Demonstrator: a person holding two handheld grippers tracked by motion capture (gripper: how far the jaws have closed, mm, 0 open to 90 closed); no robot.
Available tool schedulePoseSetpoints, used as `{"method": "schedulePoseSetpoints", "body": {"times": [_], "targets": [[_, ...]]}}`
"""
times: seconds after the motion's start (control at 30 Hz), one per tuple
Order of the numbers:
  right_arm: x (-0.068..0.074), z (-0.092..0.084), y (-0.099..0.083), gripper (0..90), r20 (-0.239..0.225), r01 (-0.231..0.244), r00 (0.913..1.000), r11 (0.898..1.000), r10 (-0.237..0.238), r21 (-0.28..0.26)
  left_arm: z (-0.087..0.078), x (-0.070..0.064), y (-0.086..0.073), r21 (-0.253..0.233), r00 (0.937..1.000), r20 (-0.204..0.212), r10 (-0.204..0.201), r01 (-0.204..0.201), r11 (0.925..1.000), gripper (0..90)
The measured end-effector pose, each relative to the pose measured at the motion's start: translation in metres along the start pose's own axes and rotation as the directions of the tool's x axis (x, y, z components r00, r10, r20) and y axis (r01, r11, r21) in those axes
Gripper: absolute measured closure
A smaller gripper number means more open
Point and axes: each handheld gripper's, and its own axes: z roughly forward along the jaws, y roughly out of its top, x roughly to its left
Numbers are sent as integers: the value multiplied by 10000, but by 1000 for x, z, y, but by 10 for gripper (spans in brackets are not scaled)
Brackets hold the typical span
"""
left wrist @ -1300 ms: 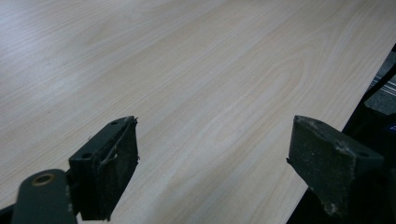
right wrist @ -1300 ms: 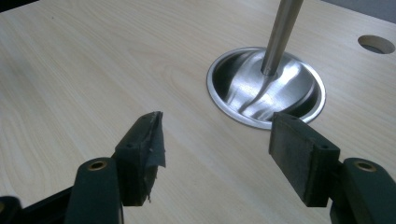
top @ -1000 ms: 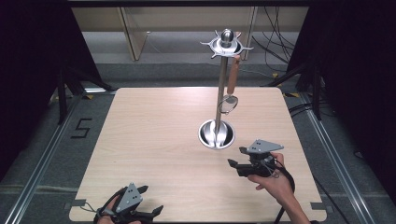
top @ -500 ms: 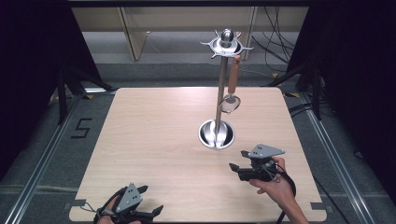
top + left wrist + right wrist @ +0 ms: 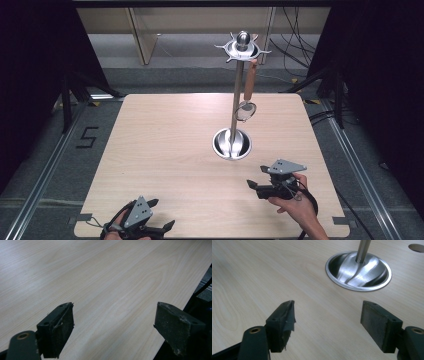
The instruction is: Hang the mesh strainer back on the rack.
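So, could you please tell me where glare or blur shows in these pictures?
High view: sharp, dark surroundings, bright glints on the stand's top. Right gripper view: streaky reflections in the steel base, near fingers slightly soft. Left gripper view: pale sheen across the table.

Looking like a lab recording rig — black curtains hanging around the table, cables trailing across the floor.

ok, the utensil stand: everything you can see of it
The stand is shiny metal: a round dished base flat on the wooden table, right of centre, an upright pole, and a disc top with radiating hooks and a ball knob. One strainer with a wooden handle hangs from a hook, its round head beside the pole. Nothing else touches the stand; the right gripper is open, short of the base.
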Motion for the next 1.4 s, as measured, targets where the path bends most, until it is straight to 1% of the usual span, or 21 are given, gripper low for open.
{"method": "schedulePoseSetpoints", "body": {"times": [0.07,0.13,0.2,0.37,0.43,0.47,0.5,0.57,0.63,0.8,0.83,0.97,1.0,1.03,1.07,1.1,1.13,1.3,1.33,1.37,1.4], "targets": [[0,-1,-2,260,82,-64,9999,10000,64,3,1,1,0,-153,10000,-10,79,-79,9999,153],[3,-2,-5,231,148,-550,9984,9984,548,146,0,0,0,-13,10000,-4,67,-67,10000,153],[1,-3,-8,227,312,-521,9982,9986,520,30,1,-1,0,-78,10000,19,-92,92,9999,153],[3,-4,-15,228,186,-426,9989,9990,423,148,0,-1,0,-16,10000,52,-12,12,10000,153],[4,-5,-16,228,196,-540,9984,9985,539,73,1,-1,0,-26,10000,49,11,-11,10000,153],[8,-7,-17,228,156,-862,9962,9960,858,233,1,-1,0,-12,10000,50,13,-13,10000,152],[6,-7,-18,228,158,-594,9981,9981,592,166,1,-1,0,-11,10000,55,-26,26,10000,153],[7,-8,-19,228,154,-456,9988,9989,455,75,1,-1,0,-54,9999,64,-110,111,9999,153],[10,-9,-21,230,50,-772,9970,9970,771,100,1,-1,0,-16,10000,42,7,-7,10000,153],[11,-13,-26,230,125,-590,9982,9982,589,130,1,-1,0,-10,10000,46,-51,51,10000,153],[13,-14,-27,230,105,-863,9962,9962,861,132,1,-1,0,15,10000,33,-14,14,10000,153],[15,-17,-30,230,-43,-846,9964,9962,847,184,1,-1,0,41,10000,14,-3,3,10000,152],[15,-17,-31,230,94,-708,9975,9974,707,112,1,-1,0,38,10000,14,-11,11,10000,153],[14,-18,-31,230,73,-611,9981,9980,610,157,1,-3,-1,-20,9993,46,-374,374,9993,153],[15,-17,-32,230,92,-551,9984,9984,550,91,1,-3,-1,-12,9993,37,-370,370,9993,153],[17,-18,-33,230,83,-767,9970,9969,765,184,1,-3,-1,-33,9992,53,-398,398,9992,152],[17,-18,-34,231,17,-754,9972,9970,754,190,1,-1,0,-16,10000,38,-32,32,10000,153],[17,-21,-37,231,-49,-645,9979,9979,646,82,1,-1,0,-56,9999,63,-141,142,9999,152],[20,-22,-37,231,-36,-886,9961,9959,887,164,1,-1,0,-57,9999,63,-150,151,9999,152],[18,-22,-38,231,-56,-623,9980,9979,624,195,1,-1,0,-40,10000,33,-44,45,10000,152],[19,-22,-39,231,-84,-720,9974,9973,721,112,1,0,0,-45,10000,13,36,-36,10000,152]]}}
